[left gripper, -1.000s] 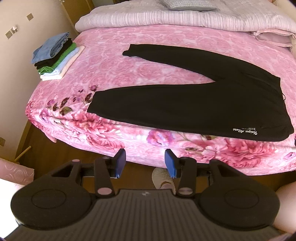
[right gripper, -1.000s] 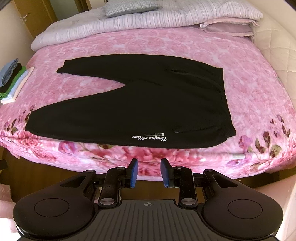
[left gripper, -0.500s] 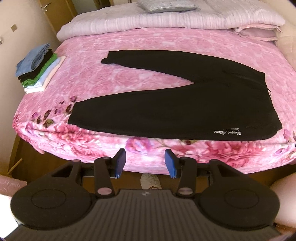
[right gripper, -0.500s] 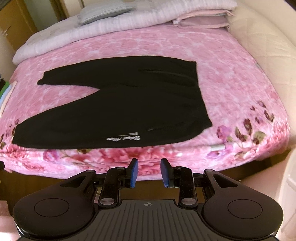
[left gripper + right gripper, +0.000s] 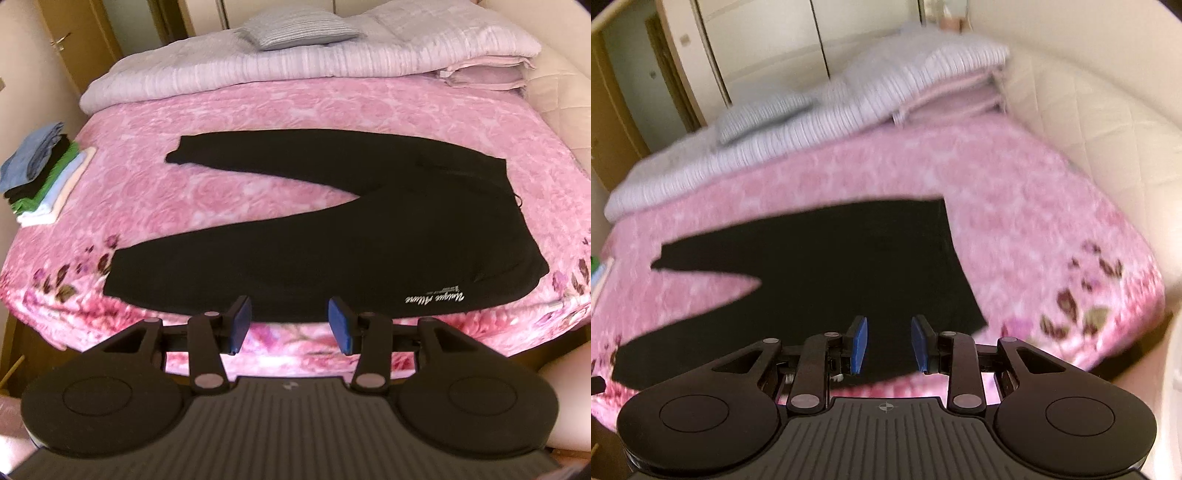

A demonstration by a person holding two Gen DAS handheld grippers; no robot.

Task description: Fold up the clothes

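Black trousers (image 5: 332, 236) lie flat on the pink floral bedspread (image 5: 258, 110), legs spread to the left, waistband to the right, white lettering near the front hip. My left gripper (image 5: 290, 325) is open, its blue pads empty, hovering over the near edge of the front leg. In the right wrist view the same trousers (image 5: 827, 266) look blurred. My right gripper (image 5: 889, 345) is open and empty above the hip part near the bed's front edge.
A stack of folded clothes (image 5: 40, 177) sits at the bed's left edge. A folded lilac quilt (image 5: 295, 62) and a grey pillow (image 5: 295, 29) lie at the far end. A padded headboard (image 5: 1089, 110) runs along the right. Wooden doors (image 5: 624, 110) stand far left.
Both grippers have moved forward toward the bed and now sit over the trousers' near edge. The right wrist view has swung right and blurred. The trousers have not moved.
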